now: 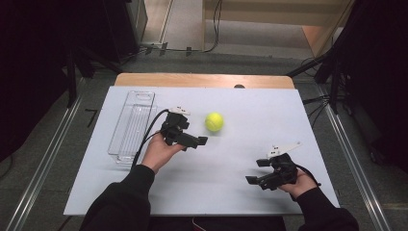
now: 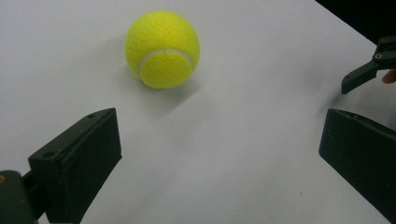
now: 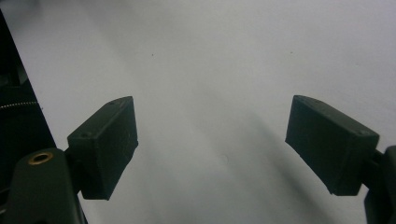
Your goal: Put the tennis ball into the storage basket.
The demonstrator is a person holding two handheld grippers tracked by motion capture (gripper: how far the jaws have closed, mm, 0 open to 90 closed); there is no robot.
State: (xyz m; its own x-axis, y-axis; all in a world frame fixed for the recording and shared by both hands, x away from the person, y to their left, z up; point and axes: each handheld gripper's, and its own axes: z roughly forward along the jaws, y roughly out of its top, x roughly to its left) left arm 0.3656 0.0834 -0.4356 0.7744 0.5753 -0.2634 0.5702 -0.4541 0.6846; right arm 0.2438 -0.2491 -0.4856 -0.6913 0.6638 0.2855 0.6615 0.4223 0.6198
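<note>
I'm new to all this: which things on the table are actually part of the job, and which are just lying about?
In use:
tennis ball
left gripper, open, nearest the ball

Lying about:
clear bin
right gripper, open, away from the ball

The tennis ball (image 2: pixel 162 49) looks fuzzy like felt, the table (image 1: pixel 240 120) smooth and matt, the bin (image 1: pixel 132 126) clear glossy plastic.

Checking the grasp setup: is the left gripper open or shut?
Open. In its own view the left gripper has its jaws spread wide, nothing between them; the tennis ball lies on the table ahead, untouched.
</note>
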